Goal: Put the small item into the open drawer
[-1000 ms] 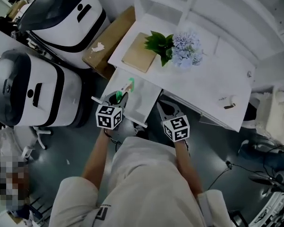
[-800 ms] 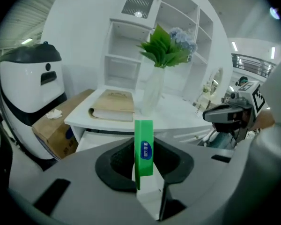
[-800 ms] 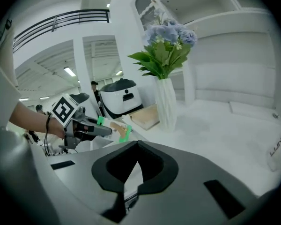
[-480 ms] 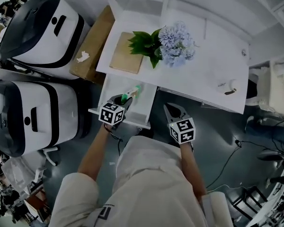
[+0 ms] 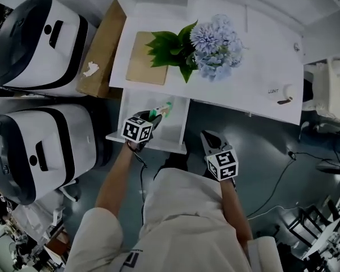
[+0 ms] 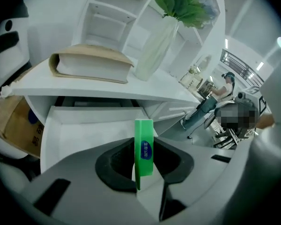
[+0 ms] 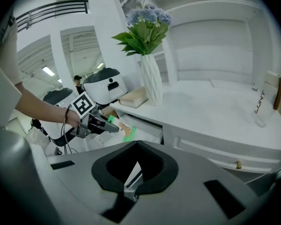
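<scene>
while a person stands over a white desk (image 5: pixel 260 67), seen from a head camera looking steeply down, the left hand-held gripper (image 5: pixel 153 115) reaches over an open white drawer (image 5: pixel 175 144) pulled out from under the desk's left end. its jaws are clamped on a small flat green item (image 5: pixel 161 110) with a round blue label. in the left gripper view the item stands upright and edge-on between the jaws. it sticks out past the jaw tips and hangs above the pale inside of the drawer. no view shows whether it touches the drawer floor.

the right hand-held gripper (image 5: pixel 207 137) hovers to the right of the drawer, in front of the desk's edge and well apart from the item. its jaws are together with nothing between them.

on the desk, a tan hardcover book (image 5: pixel 143 66) lies flat above the drawer. just beside it stands a white ribbed vase (image 7: pixel 152 86) of pale blue flowers and green leaves (image 5: pixel 209 38). a small white sign (image 5: pixel 280 92) stands near the desk's right end. a brown cardboard box (image 5: pixel 102 50) sits on the floor against the desk's left side, next to two large white and black machines (image 5: pixel 39 146).
</scene>
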A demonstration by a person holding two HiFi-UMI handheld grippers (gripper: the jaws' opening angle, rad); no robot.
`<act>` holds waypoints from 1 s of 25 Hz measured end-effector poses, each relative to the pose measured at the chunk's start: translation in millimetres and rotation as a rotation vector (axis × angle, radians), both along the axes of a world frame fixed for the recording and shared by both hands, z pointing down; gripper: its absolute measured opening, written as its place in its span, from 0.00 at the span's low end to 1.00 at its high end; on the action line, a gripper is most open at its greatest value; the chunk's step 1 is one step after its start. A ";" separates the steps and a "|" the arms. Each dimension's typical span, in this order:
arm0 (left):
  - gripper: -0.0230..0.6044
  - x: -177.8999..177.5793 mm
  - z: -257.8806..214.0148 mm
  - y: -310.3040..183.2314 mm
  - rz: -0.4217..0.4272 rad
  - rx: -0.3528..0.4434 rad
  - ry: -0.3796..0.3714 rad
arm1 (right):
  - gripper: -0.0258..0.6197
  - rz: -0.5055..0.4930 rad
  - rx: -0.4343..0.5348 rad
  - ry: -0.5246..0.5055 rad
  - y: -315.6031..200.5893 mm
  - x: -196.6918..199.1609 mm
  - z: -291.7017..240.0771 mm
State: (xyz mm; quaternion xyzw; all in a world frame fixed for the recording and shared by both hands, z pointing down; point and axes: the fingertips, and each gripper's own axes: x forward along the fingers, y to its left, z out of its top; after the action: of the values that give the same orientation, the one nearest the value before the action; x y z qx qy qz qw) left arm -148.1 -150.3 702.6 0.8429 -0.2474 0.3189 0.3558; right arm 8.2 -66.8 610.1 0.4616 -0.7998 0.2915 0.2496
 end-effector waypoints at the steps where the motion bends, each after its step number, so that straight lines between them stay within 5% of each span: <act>1: 0.20 -0.9 5.0 -0.6 0.009 -0.011 -0.006 | 0.08 0.004 -0.005 0.003 0.6 0.0 2.0; 13: 0.20 0.8 51.3 -20.6 0.061 -0.124 -0.057 | 0.08 0.027 0.035 -0.060 -61.8 -34.6 -1.9; 25: 0.20 15.3 103.3 -6.4 0.089 -0.283 -0.065 | 0.08 -0.043 -0.050 -0.072 -48.1 -70.2 24.6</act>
State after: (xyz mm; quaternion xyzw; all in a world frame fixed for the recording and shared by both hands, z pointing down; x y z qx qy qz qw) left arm -132.7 -156.6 805.9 0.7836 -0.1736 0.3933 0.4484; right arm -62.0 -114.9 634.7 0.4269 -0.8105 0.3223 0.2386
